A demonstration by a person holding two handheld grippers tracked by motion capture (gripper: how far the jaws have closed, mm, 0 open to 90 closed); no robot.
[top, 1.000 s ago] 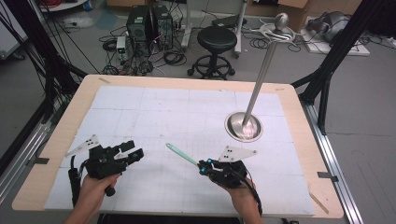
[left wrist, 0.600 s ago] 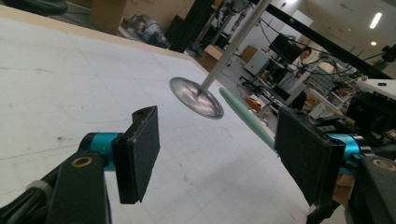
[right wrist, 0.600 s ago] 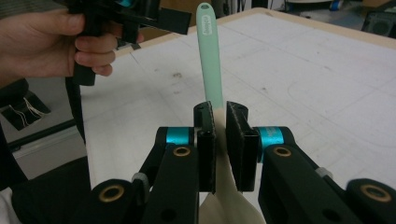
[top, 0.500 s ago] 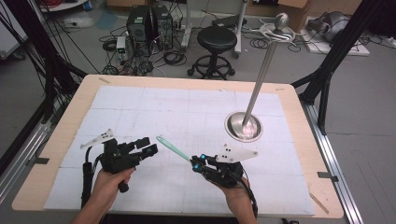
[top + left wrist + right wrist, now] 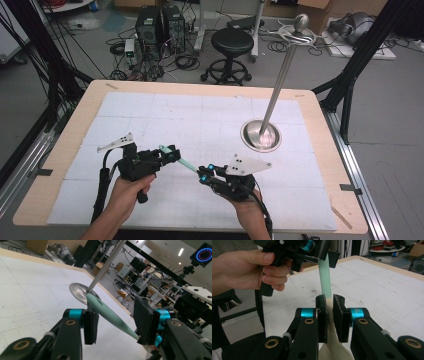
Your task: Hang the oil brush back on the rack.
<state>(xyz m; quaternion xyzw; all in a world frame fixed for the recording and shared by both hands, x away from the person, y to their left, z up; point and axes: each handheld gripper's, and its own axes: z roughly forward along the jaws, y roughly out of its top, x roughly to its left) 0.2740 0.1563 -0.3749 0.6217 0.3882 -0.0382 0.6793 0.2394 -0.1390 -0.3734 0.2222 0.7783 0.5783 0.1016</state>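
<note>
Spatula point(image 5: 184, 163) pinched in R claw point(image 5: 202, 175), tip between wide-open L claw point(image 5: 172, 153), mid-table.

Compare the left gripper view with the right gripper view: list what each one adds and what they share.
Left gripper view adds the metal stand, its round base and slanted pole beyond the open left gripper. Right gripper view adds a hand holding that gripper, and the right gripper shut on the mint-green stick at its cream end. Shared: that stick and the white table.
</note>
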